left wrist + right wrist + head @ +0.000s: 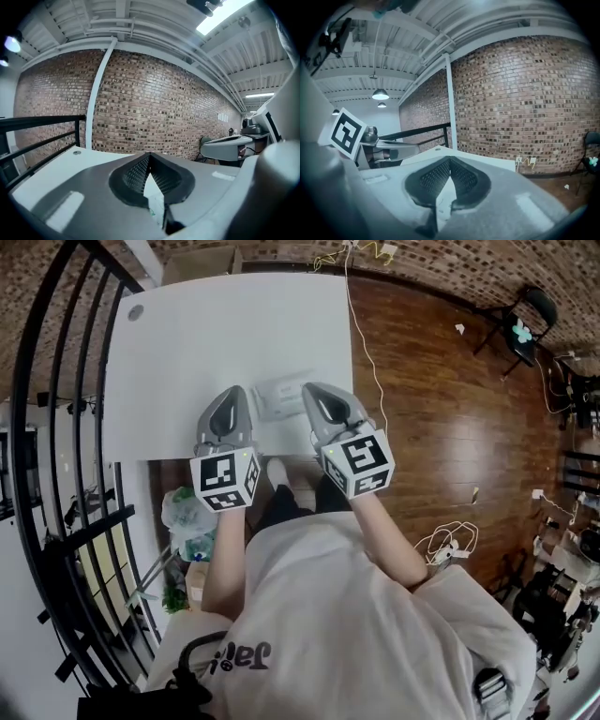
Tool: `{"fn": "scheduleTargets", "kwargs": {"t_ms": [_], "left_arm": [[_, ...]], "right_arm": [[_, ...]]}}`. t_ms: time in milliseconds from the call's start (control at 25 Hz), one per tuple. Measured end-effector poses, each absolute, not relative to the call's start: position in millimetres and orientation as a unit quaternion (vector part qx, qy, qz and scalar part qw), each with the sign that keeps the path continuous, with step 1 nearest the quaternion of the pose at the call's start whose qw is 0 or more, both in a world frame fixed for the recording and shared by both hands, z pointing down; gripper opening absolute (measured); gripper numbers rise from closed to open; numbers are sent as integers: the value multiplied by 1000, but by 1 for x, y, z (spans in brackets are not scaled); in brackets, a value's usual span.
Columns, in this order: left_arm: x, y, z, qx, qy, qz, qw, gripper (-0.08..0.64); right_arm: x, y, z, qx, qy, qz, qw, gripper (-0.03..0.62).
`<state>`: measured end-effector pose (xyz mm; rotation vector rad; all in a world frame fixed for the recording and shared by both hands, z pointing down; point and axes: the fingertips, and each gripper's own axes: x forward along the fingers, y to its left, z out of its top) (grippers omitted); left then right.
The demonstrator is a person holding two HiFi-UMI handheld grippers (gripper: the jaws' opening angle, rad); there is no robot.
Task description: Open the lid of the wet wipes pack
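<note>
White table (234, 334), grey left tongs (237, 391) and right tongs (310, 388), black-and-white marker cubes (225, 482), red-brown brick wall (450, 268)

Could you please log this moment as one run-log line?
left gripper: shut, empty | right gripper: shut, empty | white rectangular wet wipes pack: on white table, between both grippers

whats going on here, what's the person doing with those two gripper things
A person stands at the near edge of a white table with a two-jaw gripper in each hand. The left gripper and the right gripper flank a wet wipes pack that lies on the table. Both grippers have their jaws shut and hold nothing. The state of the pack's lid cannot be made out.
</note>
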<state>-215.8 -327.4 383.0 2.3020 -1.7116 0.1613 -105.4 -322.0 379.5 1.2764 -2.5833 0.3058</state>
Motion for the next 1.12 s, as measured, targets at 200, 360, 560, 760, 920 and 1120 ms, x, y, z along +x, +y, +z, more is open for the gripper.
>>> {"fn": "scheduleTargets", "kwargs": {"t_ms": [200, 360, 560, 760, 920, 1120], "left_arm": [[-233, -337, 400, 802, -577, 86, 129, 17], [-270, -341, 414, 806, -567, 125, 112, 57], [-294, -342, 429, 830, -517, 183, 98, 142], [-274, -352, 441, 865, -445, 218, 81, 172], [-253, -360, 466, 885, -369, 279, 58, 176], [-218, -350, 519, 892, -224, 391, 34, 223]], "right_arm": [[-103, -330, 393, 433, -884, 117, 130, -8], [-115, -341, 393, 414, -893, 113, 133, -8], [-119, -345, 410, 401, -896, 126, 143, -8], [-116, -344, 434, 394, -895, 140, 153, -8], [-117, -340, 446, 387, -896, 149, 158, -8], [-110, -341, 460, 380, -897, 155, 164, -8]]}}
